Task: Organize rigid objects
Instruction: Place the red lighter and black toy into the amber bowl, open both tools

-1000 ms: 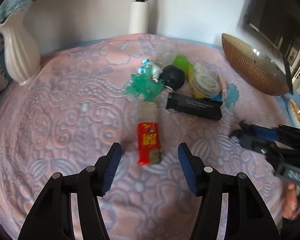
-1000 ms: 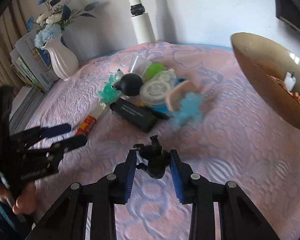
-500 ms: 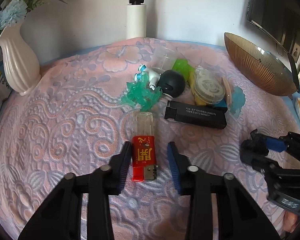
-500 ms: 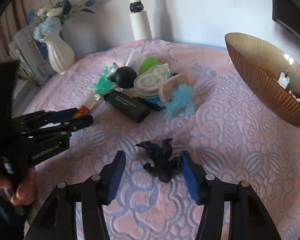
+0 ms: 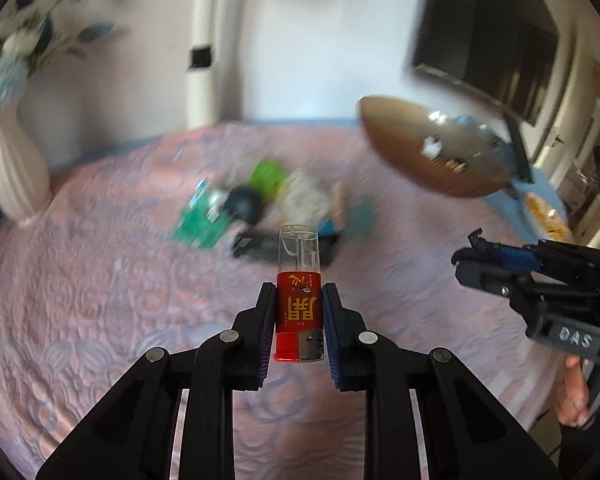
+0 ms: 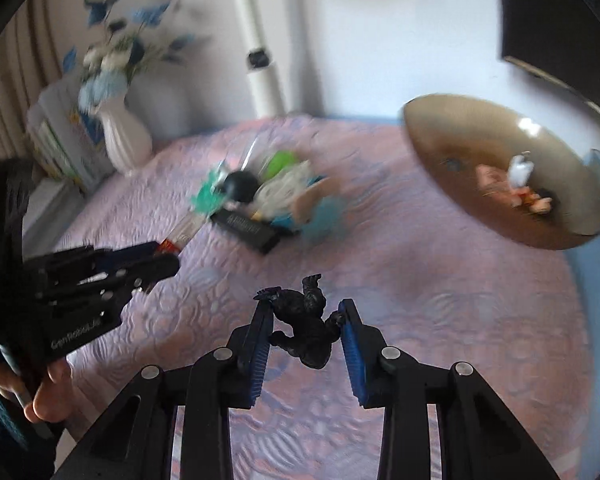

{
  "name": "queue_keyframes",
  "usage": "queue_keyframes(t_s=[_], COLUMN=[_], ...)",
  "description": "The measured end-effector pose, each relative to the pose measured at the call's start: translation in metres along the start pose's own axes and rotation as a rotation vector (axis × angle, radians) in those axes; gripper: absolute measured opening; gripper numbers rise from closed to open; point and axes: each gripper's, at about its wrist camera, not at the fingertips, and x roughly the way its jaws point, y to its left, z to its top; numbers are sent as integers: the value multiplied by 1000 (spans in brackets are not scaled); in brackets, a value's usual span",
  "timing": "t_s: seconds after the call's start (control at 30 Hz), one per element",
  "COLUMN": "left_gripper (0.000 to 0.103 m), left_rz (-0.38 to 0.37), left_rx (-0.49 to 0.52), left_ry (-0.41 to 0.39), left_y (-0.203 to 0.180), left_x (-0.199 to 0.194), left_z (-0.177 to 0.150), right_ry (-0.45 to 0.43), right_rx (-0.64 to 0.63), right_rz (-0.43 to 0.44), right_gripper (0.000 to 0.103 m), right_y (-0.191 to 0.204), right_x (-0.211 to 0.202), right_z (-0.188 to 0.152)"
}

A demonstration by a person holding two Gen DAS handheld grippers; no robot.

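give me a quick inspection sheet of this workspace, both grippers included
surface: pink patterned cloth covering the table
job's things: red lighter and black figurine each in a gripper; amber bowl at the right already holds small toys
clutter: blurred pile mid-table with a black ball, a green piece and a flat black box
grippers: left gripper shut on the lighter; right gripper closing on the figurine, pads touching it
cables: nothing seen
surroundings: white vase with blue flowers, a white pole at the wall, a dark screen at upper right
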Motion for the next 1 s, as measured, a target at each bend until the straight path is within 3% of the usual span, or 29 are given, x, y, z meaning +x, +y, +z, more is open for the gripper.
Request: queue_keyframes(t_s=[0.13,0.27,0.37,0.5,0.8,1.0], left_gripper=[20,20,20,20,20,20], left_rz=[-24,-61,-91,-138,-210,-227], left_rx=[98,239,322,320,210,186], left_ry=[-53,-61,-114,-143,52,107], left_y=[-31,-67,-94,-121,-150,-148], left_x=[-17,-32,-45,-22,98,123], left_z=[31,77,114,145,145,138], right_ry=[-80,-154,-211,-239,-43,45], right_rx=[28,34,34,136,295,341], right_rz=[-74,-180,-256,-243,-189,-175], right_gripper=[33,33,33,33,33,33], right_y=[-21,-49,-77,-121,-184,-198], right_x=[-41,-86,-120,-131,-56,-23], right_z=[16,36,52,71,78,69])
